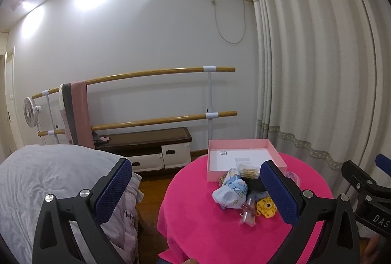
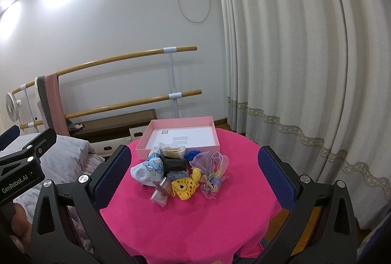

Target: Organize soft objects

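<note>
A pile of soft things lies on the round table with a pink cloth (image 2: 195,215): a blue-white printed cloth (image 2: 146,170), a black roll (image 2: 174,163), a yellow crocheted piece (image 2: 184,187), a sheer pastel scrunchie (image 2: 211,166), a blue piece (image 2: 191,154) and a small clear pouch (image 2: 160,192). An open pink box (image 2: 179,150) stands behind the pile. My right gripper (image 2: 195,173) is open and empty, held before the pile. My left gripper (image 1: 195,185) is open and empty, left of the pile (image 1: 234,193). The box also shows in the left wrist view (image 1: 244,173).
A bed with a grey quilt (image 1: 53,181) stands left of the table. A barre with a pink towel (image 1: 80,115), a low bench (image 1: 146,141) and a fan (image 1: 30,112) line the back wall. Curtains (image 2: 293,68) hang on the right.
</note>
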Available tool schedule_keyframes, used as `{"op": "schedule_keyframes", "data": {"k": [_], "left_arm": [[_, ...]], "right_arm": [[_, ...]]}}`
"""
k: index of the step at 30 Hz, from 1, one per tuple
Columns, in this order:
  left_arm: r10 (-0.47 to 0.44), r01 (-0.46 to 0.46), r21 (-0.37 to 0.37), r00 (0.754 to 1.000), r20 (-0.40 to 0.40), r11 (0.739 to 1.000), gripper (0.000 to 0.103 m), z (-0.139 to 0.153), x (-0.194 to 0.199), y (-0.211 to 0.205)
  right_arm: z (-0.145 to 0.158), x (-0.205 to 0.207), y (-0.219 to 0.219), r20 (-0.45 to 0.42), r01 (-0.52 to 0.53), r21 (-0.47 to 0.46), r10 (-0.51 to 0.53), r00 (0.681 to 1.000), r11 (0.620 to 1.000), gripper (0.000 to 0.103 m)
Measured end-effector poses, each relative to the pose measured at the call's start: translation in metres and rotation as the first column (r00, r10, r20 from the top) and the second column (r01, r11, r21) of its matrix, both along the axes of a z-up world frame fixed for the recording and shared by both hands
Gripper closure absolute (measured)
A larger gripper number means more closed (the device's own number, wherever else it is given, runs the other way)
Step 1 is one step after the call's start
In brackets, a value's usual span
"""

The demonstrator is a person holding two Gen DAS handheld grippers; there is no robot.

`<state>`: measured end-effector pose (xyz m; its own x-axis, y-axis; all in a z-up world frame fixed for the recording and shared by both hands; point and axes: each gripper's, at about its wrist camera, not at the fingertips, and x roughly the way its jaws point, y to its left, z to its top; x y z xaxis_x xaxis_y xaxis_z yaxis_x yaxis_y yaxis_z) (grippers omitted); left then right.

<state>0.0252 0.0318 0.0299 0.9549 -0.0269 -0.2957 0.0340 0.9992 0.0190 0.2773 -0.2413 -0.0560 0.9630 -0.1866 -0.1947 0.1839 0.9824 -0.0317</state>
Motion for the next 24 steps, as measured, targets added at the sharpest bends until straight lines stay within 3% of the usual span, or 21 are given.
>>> {"op": "schedule_keyframes", "data": {"k": [4,24], "left_arm": [[0.001,-0.001,0.0,1.0,-0.001,1.0,0.0,-0.012,-0.004,-0.006],[0.0,0.0,-0.002,1.0,-0.016,1.0,0.0,-0.001,-0.013,-0.008]], "right_arm": [[0.0,-0.001,0.0,-0.002,0.0,0.001,0.0,1.0,1.0,0.0],[0.0,-0.001,-0.001,-0.003,0.003,0.004,-0.003,1.0,1.0,0.0]]}}
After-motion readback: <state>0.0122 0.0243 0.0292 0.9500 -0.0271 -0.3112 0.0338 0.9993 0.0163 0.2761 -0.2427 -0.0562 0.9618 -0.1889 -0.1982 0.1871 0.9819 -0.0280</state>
